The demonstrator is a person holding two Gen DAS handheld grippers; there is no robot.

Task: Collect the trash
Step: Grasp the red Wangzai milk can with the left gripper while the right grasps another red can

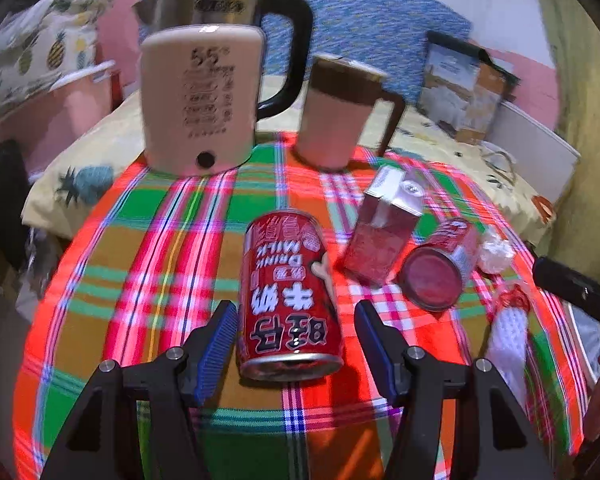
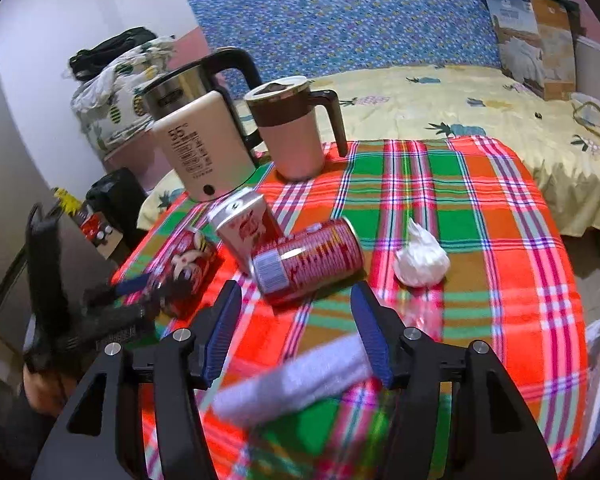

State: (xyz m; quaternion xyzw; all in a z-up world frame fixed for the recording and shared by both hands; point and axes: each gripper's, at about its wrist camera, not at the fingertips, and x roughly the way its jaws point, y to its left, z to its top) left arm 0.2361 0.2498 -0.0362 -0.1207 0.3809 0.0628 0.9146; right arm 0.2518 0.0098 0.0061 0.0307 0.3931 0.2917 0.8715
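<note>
The left tongs (image 1: 296, 340) stand wide apart around a red milk can (image 1: 286, 300) that lies on its side on the plaid cloth (image 1: 172, 248) of the worktop; the blue pads sit on either side of the can's near end, and neither presses on it. From that can, a small red-and-silver drink carton (image 1: 384, 228) stands tilted at about two o'clock, and a second red can (image 1: 440, 268) lies on its side at about three o'clock, its round end facing the left tongs. A crumpled white tissue (image 1: 496, 252) lies just past that second can, farther toward three o'clock.

The right tongs (image 2: 296, 332) are also apart. A blurred white wrapper (image 2: 300, 380) lies slantwise across the gap between the pads, with its upper end at the right pad; I cannot tell whether either pad touches it. In the right wrist view the second can (image 2: 308, 260) is at twelve o'clock from these tongs, the carton (image 2: 246, 228) just behind it at eleven, the tissue (image 2: 420, 258) at one o'clock, and a clear crinkled scrap (image 2: 424, 312) near the right pad.

At the far edge of the cloth stand a beige kettle (image 1: 200, 100) and, to its right, a lidded beige mug (image 1: 336, 116). Behind the worktop is a bed (image 2: 440, 100) with a yellow pineapple sheet.
</note>
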